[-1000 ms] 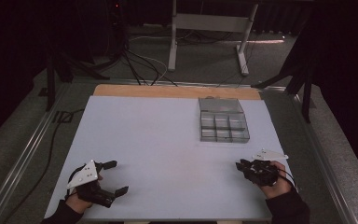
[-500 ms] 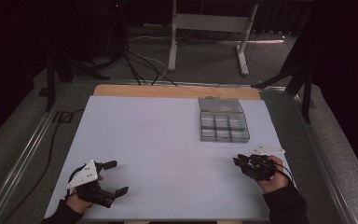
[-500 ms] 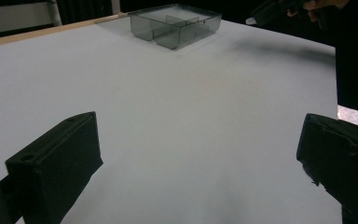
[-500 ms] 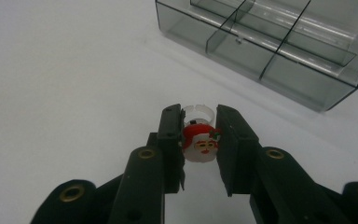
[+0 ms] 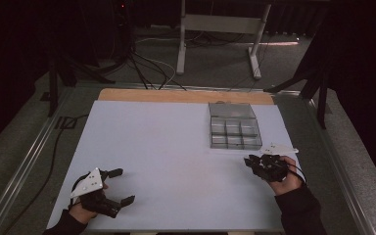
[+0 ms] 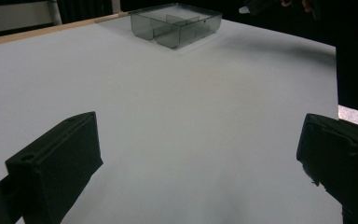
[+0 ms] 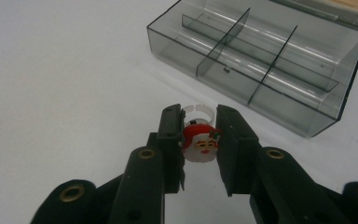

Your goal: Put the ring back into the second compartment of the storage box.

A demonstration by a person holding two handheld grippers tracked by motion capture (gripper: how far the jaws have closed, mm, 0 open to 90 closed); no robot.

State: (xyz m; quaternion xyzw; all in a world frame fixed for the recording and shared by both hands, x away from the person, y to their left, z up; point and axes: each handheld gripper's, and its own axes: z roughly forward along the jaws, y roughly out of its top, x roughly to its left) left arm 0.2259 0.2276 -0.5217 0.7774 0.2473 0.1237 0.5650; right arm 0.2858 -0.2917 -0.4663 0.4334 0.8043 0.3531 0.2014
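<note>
Right tool [image 7: 199, 135] clamped on Santa ring [image 7: 199, 142], held above white desk [image 5: 176, 147] just short of clear divided box [image 7: 265, 60]. Left tool [image 5: 110, 188] wide apart, nothing between jaws, low at desk's near-left corner, well apart from box.

Left black two-jaw gripper [image 5: 121, 186] at seven o'clock, jaws spread wide, pointing toward three o'clock, right black two-jaw gripper [image 5: 252, 163] at four o'clock, jaws clamped together, pointing toward nine o'clock, sleeved forearm behind
</note>
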